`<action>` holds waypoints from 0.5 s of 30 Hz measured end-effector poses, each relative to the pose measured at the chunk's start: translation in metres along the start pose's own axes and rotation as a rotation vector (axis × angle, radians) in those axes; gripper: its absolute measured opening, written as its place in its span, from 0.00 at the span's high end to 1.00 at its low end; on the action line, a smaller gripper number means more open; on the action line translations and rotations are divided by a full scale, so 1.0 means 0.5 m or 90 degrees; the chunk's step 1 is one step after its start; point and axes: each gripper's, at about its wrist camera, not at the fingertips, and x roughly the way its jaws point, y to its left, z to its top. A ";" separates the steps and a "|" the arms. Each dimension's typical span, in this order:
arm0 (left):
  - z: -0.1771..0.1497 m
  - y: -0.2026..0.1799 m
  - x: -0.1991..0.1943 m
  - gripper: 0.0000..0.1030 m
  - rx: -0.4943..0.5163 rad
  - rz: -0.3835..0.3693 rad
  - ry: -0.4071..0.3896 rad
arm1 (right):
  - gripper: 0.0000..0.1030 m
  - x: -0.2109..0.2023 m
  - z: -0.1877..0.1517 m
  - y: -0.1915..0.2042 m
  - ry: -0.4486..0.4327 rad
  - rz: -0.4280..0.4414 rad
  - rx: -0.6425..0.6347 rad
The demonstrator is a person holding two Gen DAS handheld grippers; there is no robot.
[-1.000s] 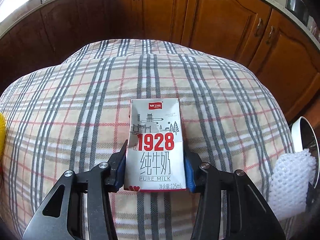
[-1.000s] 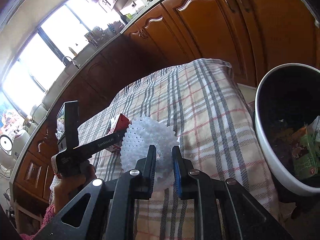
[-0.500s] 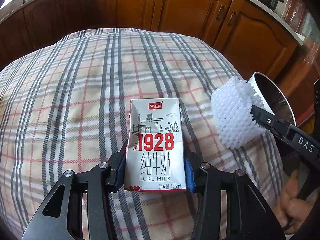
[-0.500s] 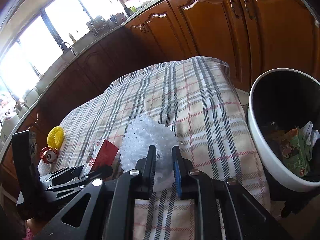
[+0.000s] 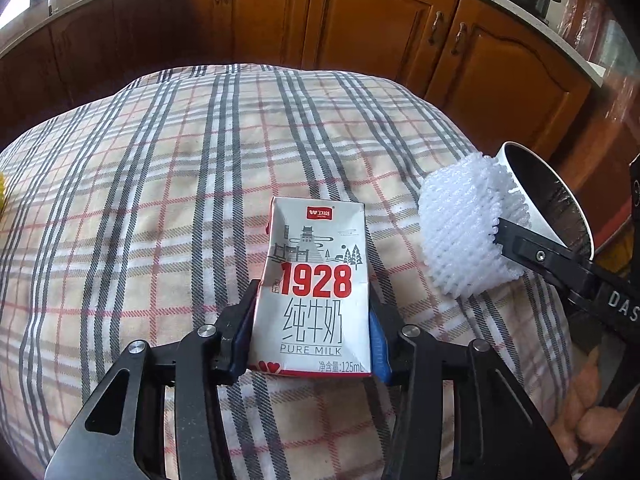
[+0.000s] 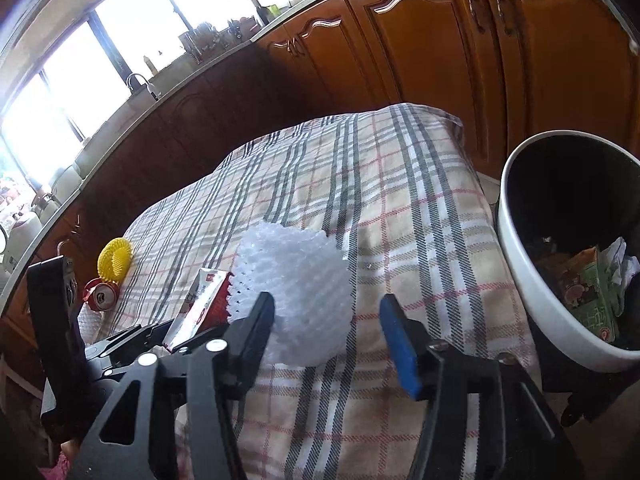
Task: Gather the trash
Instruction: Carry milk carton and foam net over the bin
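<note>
White foam fruit netting (image 6: 298, 298) sits between our right gripper's (image 6: 326, 330) opening jaws, touching only the left pad, above the plaid cloth (image 6: 400, 208) beside the white bin (image 6: 532, 288). Our downward-tilted left gripper (image 5: 312, 332) pinches 1 white milk carton (image 5: 318, 288).

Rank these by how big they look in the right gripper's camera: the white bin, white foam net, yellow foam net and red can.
1. White bin, partly cut off
2. White foam net, though nearness to the camera enlarges it
3. Yellow foam net and red can: too alike to rank
</note>
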 end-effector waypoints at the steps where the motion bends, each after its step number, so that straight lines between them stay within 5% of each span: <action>1: -0.001 0.001 -0.003 0.56 0.000 -0.002 -0.002 | 0.81 -0.001 -0.002 0.001 0.001 0.001 0.001; 15: 0.012 -0.077 -0.097 0.56 0.054 -0.034 -0.061 | 0.84 -0.123 0.000 -0.018 -0.077 0.023 0.027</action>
